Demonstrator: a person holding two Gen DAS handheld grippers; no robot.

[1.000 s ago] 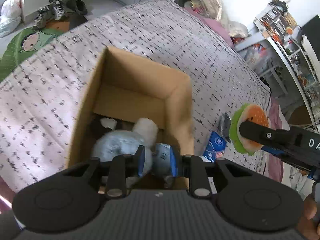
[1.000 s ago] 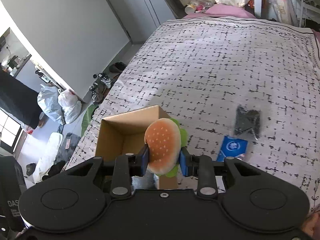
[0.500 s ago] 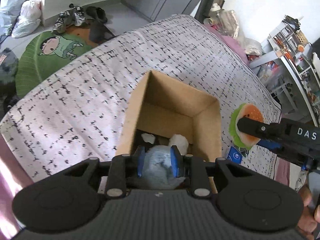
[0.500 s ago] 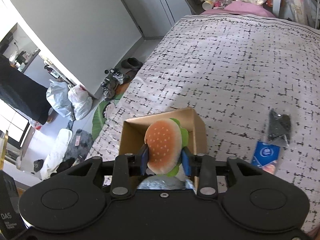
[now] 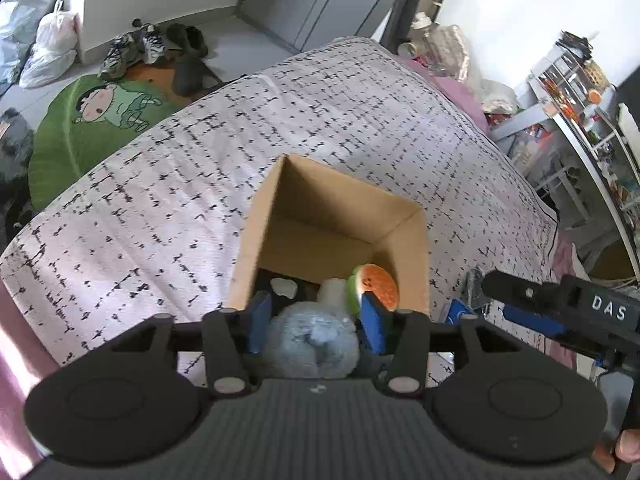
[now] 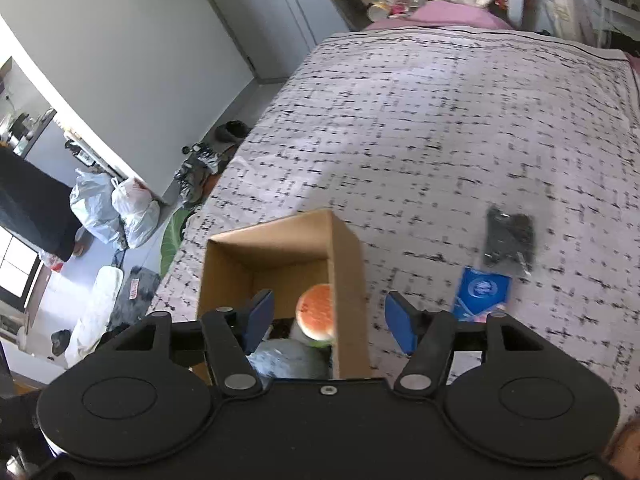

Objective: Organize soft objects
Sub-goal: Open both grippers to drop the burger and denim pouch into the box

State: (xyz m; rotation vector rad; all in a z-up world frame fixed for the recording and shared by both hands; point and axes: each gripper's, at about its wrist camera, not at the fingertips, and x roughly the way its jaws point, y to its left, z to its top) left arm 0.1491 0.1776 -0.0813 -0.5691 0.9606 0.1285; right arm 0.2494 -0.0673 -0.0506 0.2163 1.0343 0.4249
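Note:
An open cardboard box [image 5: 332, 208] stands on the patterned bedspread. In it lie a hamburger plush [image 5: 374, 288] and a pale blue-grey plush [image 5: 316, 340]. My left gripper [image 5: 316, 322] hovers over the box's near end. Its jaws are opening, with the blue-grey plush loose between them. In the right wrist view my right gripper [image 6: 330, 320] straddles the right wall of the box [image 6: 348, 280]. Its jaws are opening too, and the hamburger plush [image 6: 316, 312] sits free below them inside the box. One finger of my right gripper [image 5: 520, 292] shows right of the box.
A blue packet [image 6: 484, 290] and a black bag [image 6: 510, 240] lie on the bedspread [image 6: 440, 120] right of the box. Off the bed's left edge are a green mat [image 5: 92, 120], shoes and white bags. Shelves [image 5: 580, 100] stand at the right.
Both grippers opened. The hamburger plush left the right gripper and dropped into the box. The left gripper let go of the blue-grey plush and drew up and back.

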